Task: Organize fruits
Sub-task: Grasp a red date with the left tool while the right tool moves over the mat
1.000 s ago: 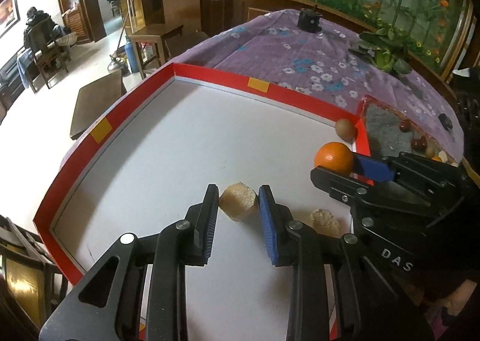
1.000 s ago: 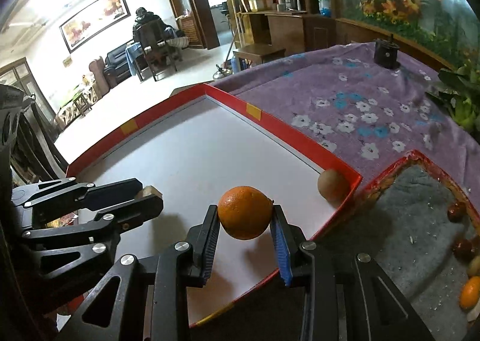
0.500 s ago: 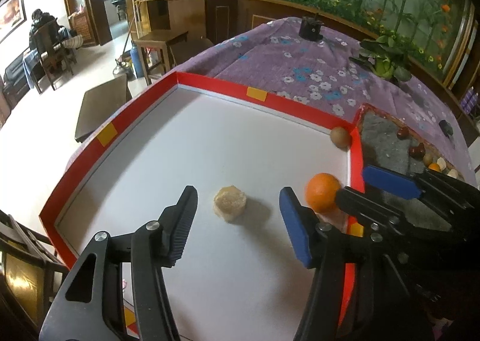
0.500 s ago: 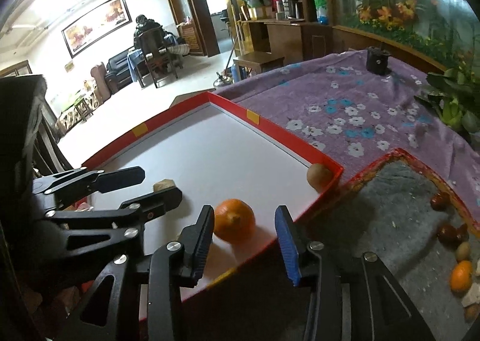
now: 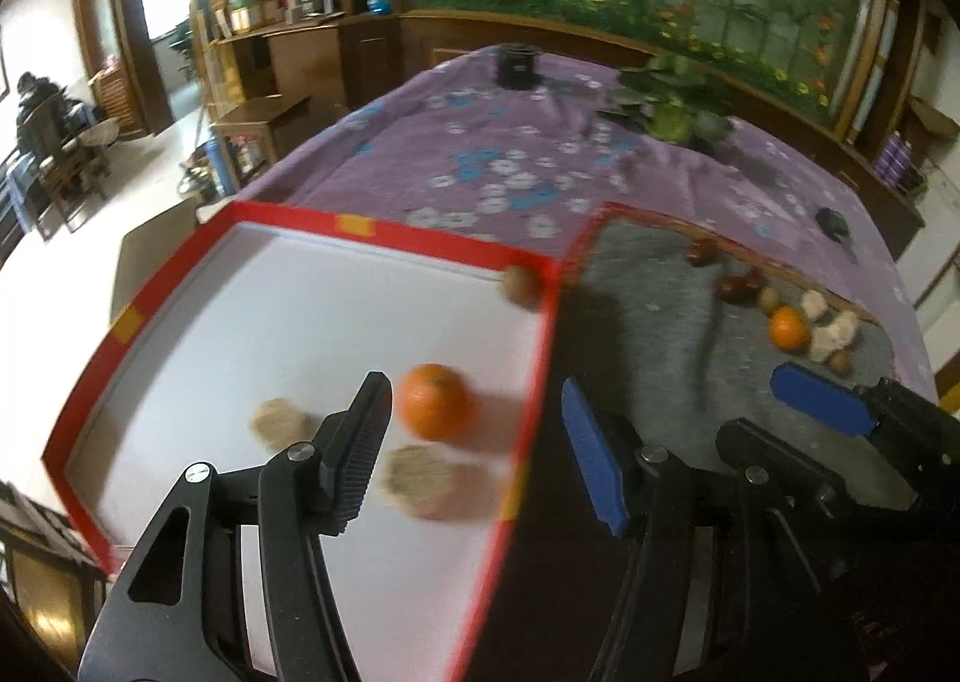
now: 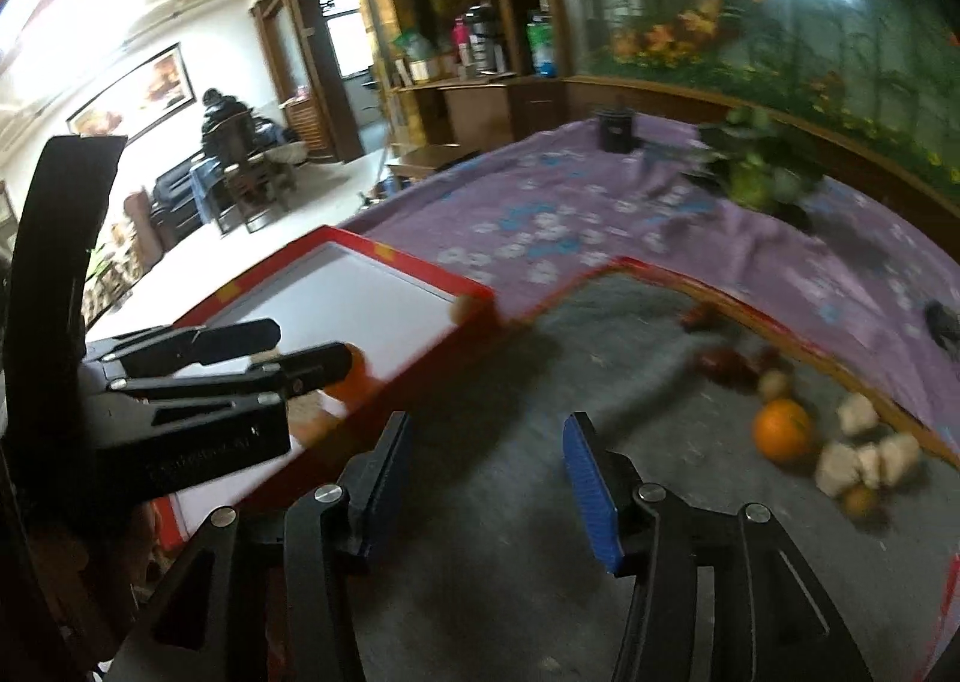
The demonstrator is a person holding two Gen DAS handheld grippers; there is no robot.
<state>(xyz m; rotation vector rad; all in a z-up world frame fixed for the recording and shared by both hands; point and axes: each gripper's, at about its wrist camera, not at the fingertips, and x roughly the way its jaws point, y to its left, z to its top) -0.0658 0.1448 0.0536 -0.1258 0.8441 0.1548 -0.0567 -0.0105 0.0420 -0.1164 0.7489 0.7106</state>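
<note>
Whereas a second ago both sets of jaws were closed on fruit, the left gripper (image 5: 474, 442) and right gripper (image 6: 486, 478) are now standing wide and holding nothing. The released orange (image 5: 433, 400) is lying inside the red-rimmed white tray (image 5: 384, 229), near its right rim, with two beige lumps (image 5: 420, 479) just beside it. The right gripper is now hovering over the grey mat (image 6: 510, 382) right of the tray, where a second orange (image 6: 782, 430) is sitting among other fruit.
</note>
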